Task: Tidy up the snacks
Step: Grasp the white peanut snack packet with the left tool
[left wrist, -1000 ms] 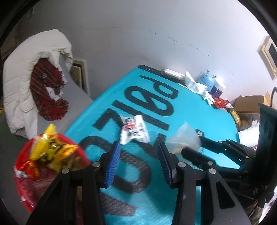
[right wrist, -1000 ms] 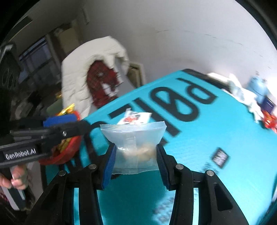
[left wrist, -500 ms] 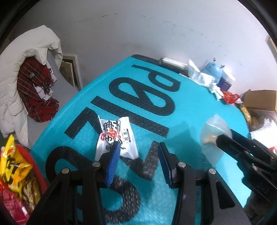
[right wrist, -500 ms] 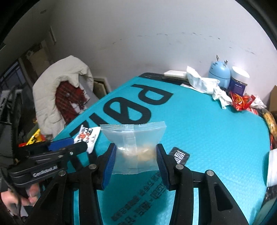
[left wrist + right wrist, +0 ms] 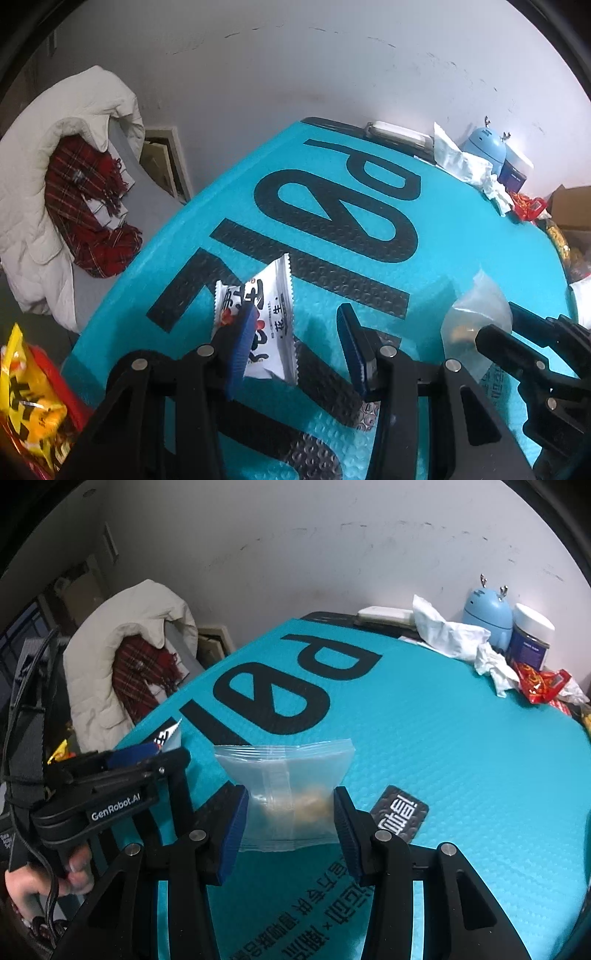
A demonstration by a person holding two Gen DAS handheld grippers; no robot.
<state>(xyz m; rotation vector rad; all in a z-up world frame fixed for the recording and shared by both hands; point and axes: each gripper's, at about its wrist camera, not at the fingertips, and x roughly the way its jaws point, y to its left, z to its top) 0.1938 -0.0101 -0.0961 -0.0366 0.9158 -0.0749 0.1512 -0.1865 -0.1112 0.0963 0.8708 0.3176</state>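
A white snack packet (image 5: 271,314) with red print lies on the teal mat (image 5: 443,240). My left gripper (image 5: 298,314) hovers just over it, open, its left pad covering the packet's left half and nothing pressed between the pads. The right gripper (image 5: 290,797) is shut on a clear zip bag (image 5: 284,771) of tan snacks, held above the mat. From the left wrist, that bag (image 5: 472,314) and the right gripper (image 5: 498,325) show at the right. In the right wrist view the left gripper (image 5: 155,757) sits at the left, with a corner of the white packet (image 5: 171,734) behind it.
A red basket (image 5: 70,391) with yellow packets sits off the mat's near left corner. A chair with a white jacket (image 5: 33,177) and plaid scarf stands left. Tissues (image 5: 450,635), a blue humidifier (image 5: 487,616), a jar and red wrappers (image 5: 539,683) crowd the far right. A small black packet (image 5: 400,814) lies nearby.
The left gripper moved down and across the mat until it stood over the white packet; the red basket slid to the frame's corner. The right gripper swung over the mat with the bag still in it.
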